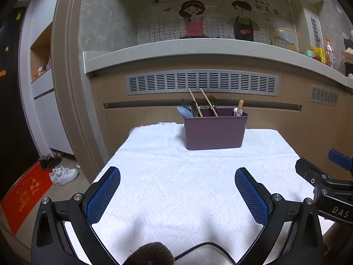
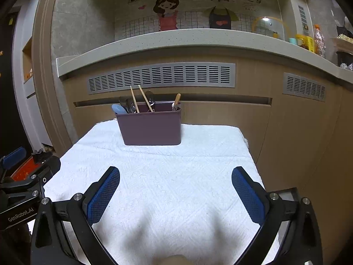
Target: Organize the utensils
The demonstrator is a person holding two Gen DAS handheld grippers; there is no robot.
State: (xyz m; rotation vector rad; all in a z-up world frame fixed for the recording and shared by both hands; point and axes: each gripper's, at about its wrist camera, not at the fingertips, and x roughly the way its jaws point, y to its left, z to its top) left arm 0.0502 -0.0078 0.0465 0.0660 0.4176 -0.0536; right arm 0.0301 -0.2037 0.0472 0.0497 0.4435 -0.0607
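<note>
My left tongs (image 1: 177, 180) stand wide apart with nothing between their blue mesh-faced pads (image 1: 103, 195), hovering over the near part of the surface, which is covered by a white textured cloth (image 1: 176, 176). My right tongs (image 2: 175, 178) are just as wide and just as empty, above the same cloth, closer to its right edge. Each pair shows in the other's view: the right tongs at the right margin of the left wrist view, the left tongs at the left margin of the right wrist view.

The dull purple rectangular plastic utensil caddy (image 1: 215, 131) stands upright at the far edge of the surface, roughly midway along it, well apart from both tongs. Inside it, toward its left end, two pale wooden chopsticks (image 1: 208, 102) lean to the left, beside several dark metal spoons (image 1: 194, 108) and a light blue spoon (image 1: 184, 111). At its right end a wooden-handled utensil (image 1: 240, 105) sticks up, with a small white figure (image 1: 238, 111) at its base.

The cloth around the caddy lies bare. Behind the surface runs a wood-panelled cabinet front with a grey slotted vent (image 1: 201, 84).
</note>
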